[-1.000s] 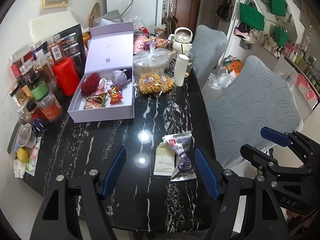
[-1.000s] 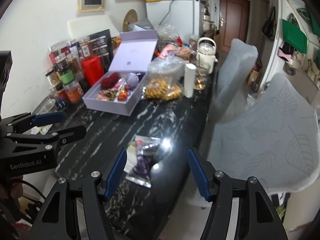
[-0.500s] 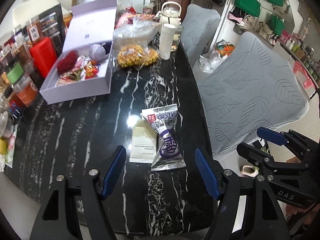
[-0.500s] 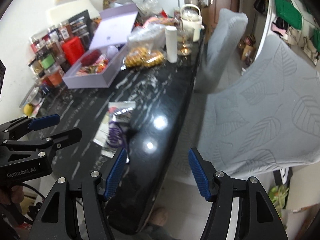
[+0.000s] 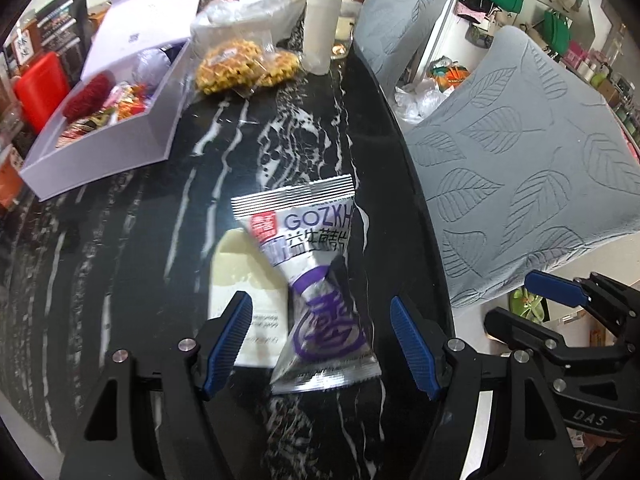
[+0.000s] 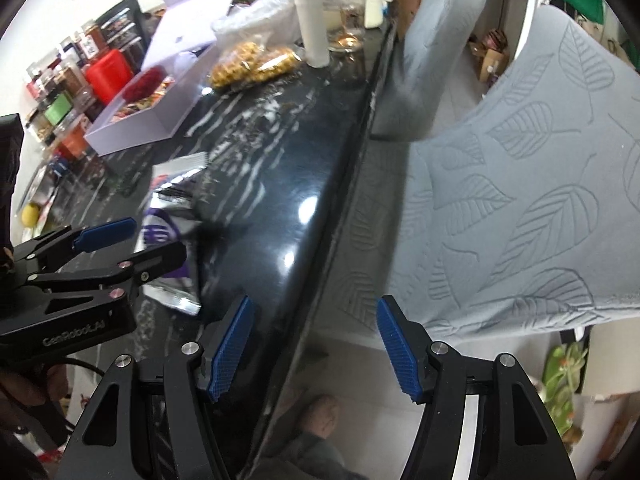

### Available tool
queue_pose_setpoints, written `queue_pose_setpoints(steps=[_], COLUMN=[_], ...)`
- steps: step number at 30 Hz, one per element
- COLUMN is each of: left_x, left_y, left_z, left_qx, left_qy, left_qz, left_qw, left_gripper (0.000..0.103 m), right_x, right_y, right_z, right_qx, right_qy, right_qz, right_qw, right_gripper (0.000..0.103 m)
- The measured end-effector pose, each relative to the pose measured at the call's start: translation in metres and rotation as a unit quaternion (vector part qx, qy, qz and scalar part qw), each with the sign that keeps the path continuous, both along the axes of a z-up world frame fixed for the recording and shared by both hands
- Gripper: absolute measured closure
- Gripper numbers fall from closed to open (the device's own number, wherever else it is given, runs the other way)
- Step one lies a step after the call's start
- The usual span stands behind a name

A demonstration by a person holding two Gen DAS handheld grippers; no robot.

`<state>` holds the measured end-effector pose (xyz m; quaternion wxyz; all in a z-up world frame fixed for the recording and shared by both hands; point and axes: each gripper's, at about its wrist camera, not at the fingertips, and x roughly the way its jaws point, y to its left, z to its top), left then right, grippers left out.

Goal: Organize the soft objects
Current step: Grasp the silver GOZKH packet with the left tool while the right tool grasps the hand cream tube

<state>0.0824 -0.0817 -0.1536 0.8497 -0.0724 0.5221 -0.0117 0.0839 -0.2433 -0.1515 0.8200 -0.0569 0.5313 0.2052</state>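
Now we see our left gripper (image 5: 320, 344) low in the centre of its frame, blue-padded jaws spread wide, one on each side of the silver and purple foil snack packet (image 5: 316, 280) without touching it. That packet lies flat on the black white-veined marble table (image 5: 160, 240), its printed top edge toward mid-frame, partly overlapping a cream paper sachet (image 5: 244, 280) just to its left. In the upper left of that frame sits the open lilac cardboard box (image 5: 112, 120), holding wrapped sweets and a red fluffy ball (image 5: 86, 94). Beside it, toward the top centre, lies a clear bag of yellow waffle biscuits (image 5: 244, 64), with a white cylindrical tumbler (image 5: 320, 28) just to its right. Our right gripper (image 6: 312, 348) hangs at the bottom centre of its own frame, jaws likewise wide apart and holding nothing, over the table's edge, with a grey leaf-embossed chair cover (image 6: 520, 200) filling the right side.
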Motion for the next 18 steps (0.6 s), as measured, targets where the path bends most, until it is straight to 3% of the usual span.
queue_pose_setpoints(steps=[9,11,12,13,18], left_x=[0.023,0.025,0.026,0.028,0.021], left_y=[-0.008,-0.007,-0.006,-0.005,0.002], left_z=[-0.014,-0.014,-0.015,-0.019,-0.018], left_qx=[0.011,0.010,0.009,0.005,-0.015], left_qy=[-0.003,-0.007,-0.006,0.008,0.006], left_qz=[-0.011,-0.007,-0.007,-0.005,-0.004], left_qw=[0.9999,0.9999,0.9999,0.9999,0.9999], left_gripper=[0.032,0.042,0.060,0.071,0.076], right_x=[0.012,0.013,0.014,0.015,0.017], right_y=[-0.011,-0.013,-0.013,-0.013,-0.009], right_z=[-0.010,-0.010,-0.010,-0.011,-0.010], right_qx=[-0.012,-0.012,-0.013,-0.014,-0.014], right_qy=[0.016,0.019,0.020,0.021,0.023], right_qz=[-0.030,-0.037,-0.040,-0.043,-0.050], right_qw=[0.999,0.999,0.999,0.999,0.998], right_gripper=[0.038,0.038,0.038,0.038,0.038])
